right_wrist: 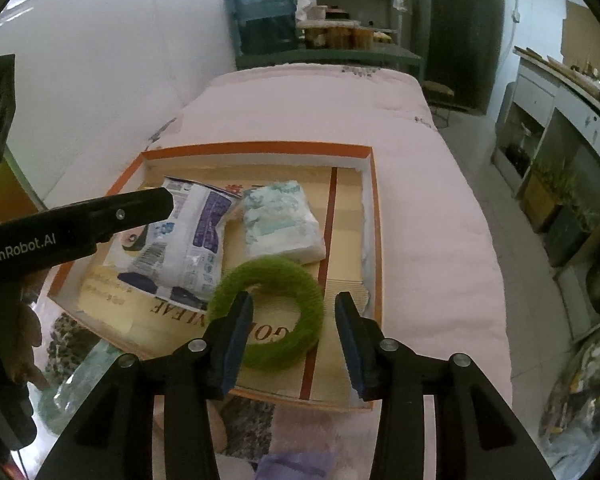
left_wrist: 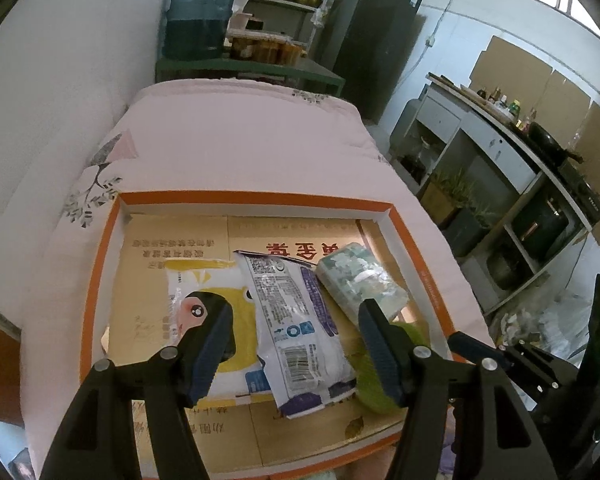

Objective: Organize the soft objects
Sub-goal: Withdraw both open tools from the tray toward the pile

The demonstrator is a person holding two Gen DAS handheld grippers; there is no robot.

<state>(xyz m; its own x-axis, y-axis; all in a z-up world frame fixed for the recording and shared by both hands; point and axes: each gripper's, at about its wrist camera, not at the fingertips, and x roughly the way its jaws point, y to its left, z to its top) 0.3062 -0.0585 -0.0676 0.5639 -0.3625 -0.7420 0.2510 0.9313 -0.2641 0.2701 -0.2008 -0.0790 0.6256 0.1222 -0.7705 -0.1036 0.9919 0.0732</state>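
Left gripper (left_wrist: pixel 290 344) wide apart, empty; right gripper (right_wrist: pixel 294 330) parted, empty, above fuzzy green ring (right_wrist: pixel 270 314) in orange-rimmed cardboard tray (right_wrist: pixel 256 148). Only left view shows yellow-white printed packet (left_wrist: pixel 220 280).

The left gripper (left_wrist: pixel 292 344) hung wide open above a white-and-purple packet (left_wrist: pixel 296 336) in an orange-rimmed tray (left_wrist: pixel 256 199); a green ring (left_wrist: pixel 374 380) lay at four o'clock.

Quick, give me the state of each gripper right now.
Left gripper: open, holding nothing, above the packets in the tray.
Right gripper: open, holding nothing, above the green fuzzy ring.
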